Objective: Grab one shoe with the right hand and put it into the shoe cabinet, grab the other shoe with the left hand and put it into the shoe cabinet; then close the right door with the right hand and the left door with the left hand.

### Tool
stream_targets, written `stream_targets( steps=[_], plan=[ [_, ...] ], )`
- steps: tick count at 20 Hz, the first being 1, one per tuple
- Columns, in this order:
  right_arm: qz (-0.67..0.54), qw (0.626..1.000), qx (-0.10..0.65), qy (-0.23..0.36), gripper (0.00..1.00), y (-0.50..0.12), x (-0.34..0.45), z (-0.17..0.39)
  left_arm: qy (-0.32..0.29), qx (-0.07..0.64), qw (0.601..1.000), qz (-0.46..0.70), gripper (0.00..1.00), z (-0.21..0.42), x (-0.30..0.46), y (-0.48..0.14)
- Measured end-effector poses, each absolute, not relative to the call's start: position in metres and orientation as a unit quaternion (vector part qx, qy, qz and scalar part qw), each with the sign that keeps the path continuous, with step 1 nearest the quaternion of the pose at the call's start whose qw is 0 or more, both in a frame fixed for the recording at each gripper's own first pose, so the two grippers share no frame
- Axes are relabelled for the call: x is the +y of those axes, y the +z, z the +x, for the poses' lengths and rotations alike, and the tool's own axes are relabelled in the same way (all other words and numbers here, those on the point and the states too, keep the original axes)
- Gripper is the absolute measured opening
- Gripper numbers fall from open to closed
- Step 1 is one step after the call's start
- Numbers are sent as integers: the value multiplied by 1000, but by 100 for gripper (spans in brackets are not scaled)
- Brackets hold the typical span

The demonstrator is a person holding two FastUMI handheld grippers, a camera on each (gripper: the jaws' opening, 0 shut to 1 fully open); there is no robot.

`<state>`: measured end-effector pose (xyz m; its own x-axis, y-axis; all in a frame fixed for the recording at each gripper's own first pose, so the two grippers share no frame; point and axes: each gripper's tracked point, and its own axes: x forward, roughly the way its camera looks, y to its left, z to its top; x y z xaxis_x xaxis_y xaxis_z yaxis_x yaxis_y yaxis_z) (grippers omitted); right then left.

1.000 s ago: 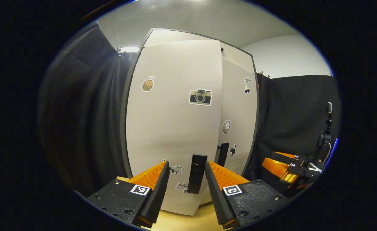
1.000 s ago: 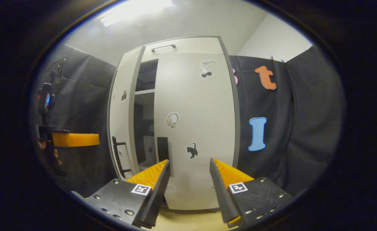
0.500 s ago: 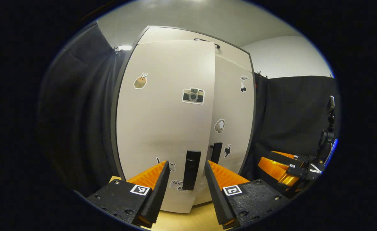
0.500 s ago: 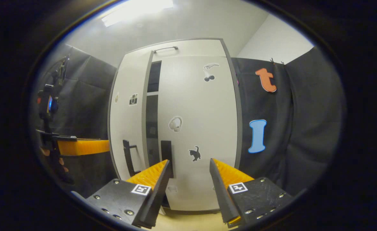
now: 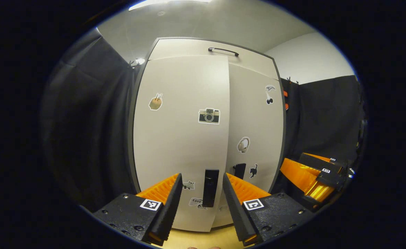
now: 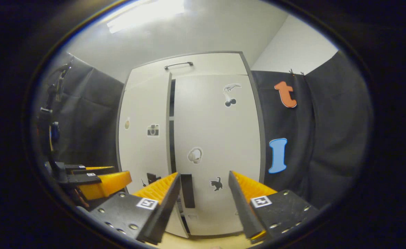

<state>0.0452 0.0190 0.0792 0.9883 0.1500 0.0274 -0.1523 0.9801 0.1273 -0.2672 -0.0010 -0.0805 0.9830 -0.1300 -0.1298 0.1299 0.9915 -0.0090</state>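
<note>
Cabinet (image 6: 216,145): right door (image 6: 220,138) flush, left door (image 5: 178,138) a crack ajar, shoes presumably inside. Left hand-held gripper (image 5: 200,188) wide, empty, straddling handle (image 5: 210,187); right hand-held gripper (image 6: 203,188) wide, empty. Advice: push squarely beside handle until seam closes.

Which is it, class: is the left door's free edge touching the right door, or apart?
Apart. The right gripper view shows a dark vertical gap between the left door and the right door.
</note>
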Motion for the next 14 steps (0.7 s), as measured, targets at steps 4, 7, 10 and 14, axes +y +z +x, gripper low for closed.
stream_targets(
  steps=[4, 7, 10, 14],
  plan=[
    [79, 993, -10, 82, 100, 85, 29, 46, -51, 58, 997, 14, 92, -274, -1, -79],
    [82, 993, -10, 82, 100, 86, 28, 45, -46, 54, 997, 16, 89, -277, -2, -78],
    [82, 993, -11, 80, 100, 86, 26, 43, -48, 53, 997, 19, 94, -277, -5, -78],
    [81, 994, -9, 79, 100, 86, 24, 40, -56, 59, 997, 14, 94, -275, -9, -80]
  ],
)
